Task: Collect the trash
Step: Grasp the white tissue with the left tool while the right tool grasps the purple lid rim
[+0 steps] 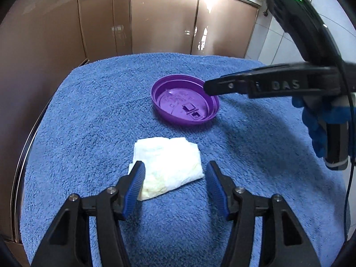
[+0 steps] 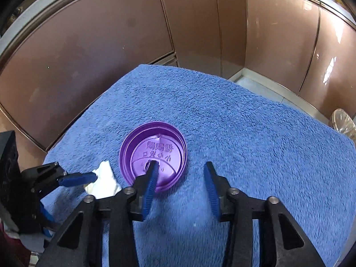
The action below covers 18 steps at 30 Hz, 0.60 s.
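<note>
A: While you hold both grippers over the towel (image 1: 93, 115), list what lies under the left gripper (image 1: 175, 183).

B: Item one: napkin (image 1: 169, 166), white, crumpled, folded roughly square. It lies on the towel between your left jaws, nearer the left-hand one, whose pad (image 1: 135, 187) overlaps its corner. The right-hand pad stands clear of it. Jaws spread; nothing pinched.

A: And under the right gripper (image 2: 181, 180)?

B: Item two: lid (image 2: 153, 155), purple plastic, round, upturned so its raised rim faces you, embossed lettering inside. Your right jaws are spread and grip nothing. The left-hand finger (image 2: 151, 178) sits over the lid's near part; whether it touches, you cannot tell. The right-hand finger stands off to the side over bare towel, well clear of the rim.

A: How do the two items lie to each other?

B: In the left wrist view the lid (image 1: 184, 102) lies beyond the napkin, past your left jaw tips, near but not touching. Your right gripper (image 1: 224, 84) comes in from the side with its tip at the lid's edge. In the right wrist view the napkin (image 2: 104, 180) sits just outside your right gripper's left-hand jaw, with the left gripper's blue pad (image 2: 77, 179) against it.

A: Anything else?

B: Item three: towel, blue, fluffy, bearing both items. Item four: cabinets (image 2: 89, 55), brown, glossy doors, beyond the towel. A blue-gloved hand (image 1: 318, 124) holds your right gripper's handle.
</note>
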{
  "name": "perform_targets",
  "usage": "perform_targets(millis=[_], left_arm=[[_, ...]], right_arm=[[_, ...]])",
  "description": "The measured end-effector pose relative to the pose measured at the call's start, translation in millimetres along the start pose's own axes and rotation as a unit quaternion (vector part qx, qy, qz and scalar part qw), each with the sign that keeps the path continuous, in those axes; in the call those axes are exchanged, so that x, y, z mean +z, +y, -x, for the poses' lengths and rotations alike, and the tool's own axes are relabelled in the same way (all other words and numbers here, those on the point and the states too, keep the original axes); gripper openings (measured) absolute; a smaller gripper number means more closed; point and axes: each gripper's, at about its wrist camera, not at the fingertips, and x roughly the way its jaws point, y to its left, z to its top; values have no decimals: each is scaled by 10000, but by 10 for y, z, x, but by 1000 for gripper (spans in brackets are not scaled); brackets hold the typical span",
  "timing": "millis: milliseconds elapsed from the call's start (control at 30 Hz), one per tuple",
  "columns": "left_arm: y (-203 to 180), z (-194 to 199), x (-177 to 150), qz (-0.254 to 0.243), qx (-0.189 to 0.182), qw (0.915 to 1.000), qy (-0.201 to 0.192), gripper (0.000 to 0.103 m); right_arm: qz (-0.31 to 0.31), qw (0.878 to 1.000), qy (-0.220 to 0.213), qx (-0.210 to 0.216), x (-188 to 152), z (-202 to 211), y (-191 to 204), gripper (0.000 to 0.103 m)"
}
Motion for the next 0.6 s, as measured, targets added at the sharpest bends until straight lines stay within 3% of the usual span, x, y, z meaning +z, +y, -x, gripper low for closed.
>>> perform_targets(millis=[433,600], left_arm=[[-67,-75,2,-82,195,9997,-88,26],[-21,-65,25,90,197,9997,-140,19]], right_arm=[[-179,9997,173,8,82,-275,-136,7],[-139,9999,77,-20,7,-168,-110,4]])
